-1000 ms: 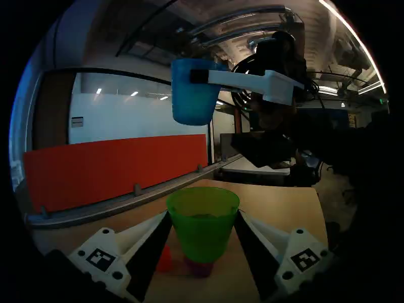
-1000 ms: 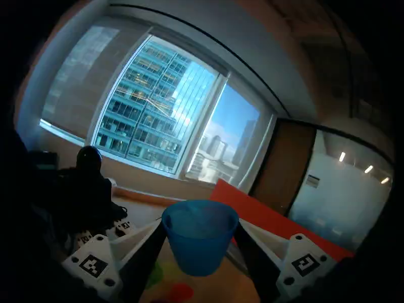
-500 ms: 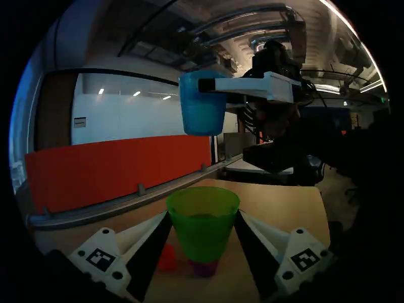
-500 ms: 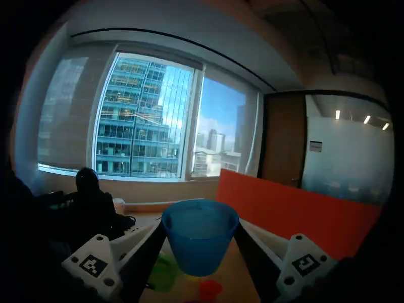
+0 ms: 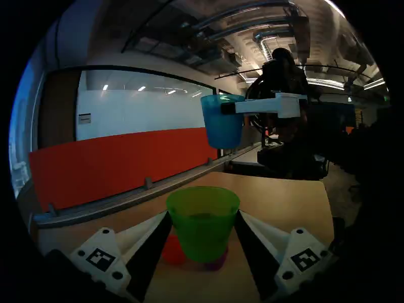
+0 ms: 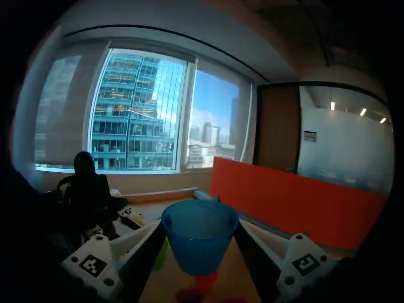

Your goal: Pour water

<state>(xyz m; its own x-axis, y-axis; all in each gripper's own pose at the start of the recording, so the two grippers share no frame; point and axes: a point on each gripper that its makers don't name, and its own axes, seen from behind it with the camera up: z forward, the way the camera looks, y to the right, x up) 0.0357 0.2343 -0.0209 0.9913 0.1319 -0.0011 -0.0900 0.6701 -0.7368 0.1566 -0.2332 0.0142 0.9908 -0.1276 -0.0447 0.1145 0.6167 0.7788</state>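
The left hand-held gripper [image 5: 202, 217] is clamped on a green cup [image 5: 203, 233], one finger pressing each side just under the rim. It holds the cup upright, low over the near part of the table [image 5: 283, 194], which looks like a steady mouth offered for receiving.

The right hand-held gripper [image 6: 200, 228] grips a blue cup [image 6: 200, 248] the same way. In the left gripper view this blue cup [image 5: 222, 122] hangs level and upright in the air, higher than the green one and well apart from it, out toward the table's far edge. No stream is visible, and I cannot tell whether either cup holds water. With the blue cup untilted and not over the green rim, the pour looks not yet under way. The blue cup would need to come over the green mouth before tipping.

A red cup [image 5: 174, 250] and a purple one [image 5: 218, 262] stand on the table just beneath and beside the green cup, close enough to catch drips.

The table is pale wood, its far edge running along a metal rail [image 5: 146, 188] below an orange partition [image 5: 111, 161]. Beyond are a frosted glass wall [image 5: 136, 111] and exposed ceiling pipes [image 5: 237, 20]. The right gripper view shows a tall window [image 6: 141, 116] facing office towers.
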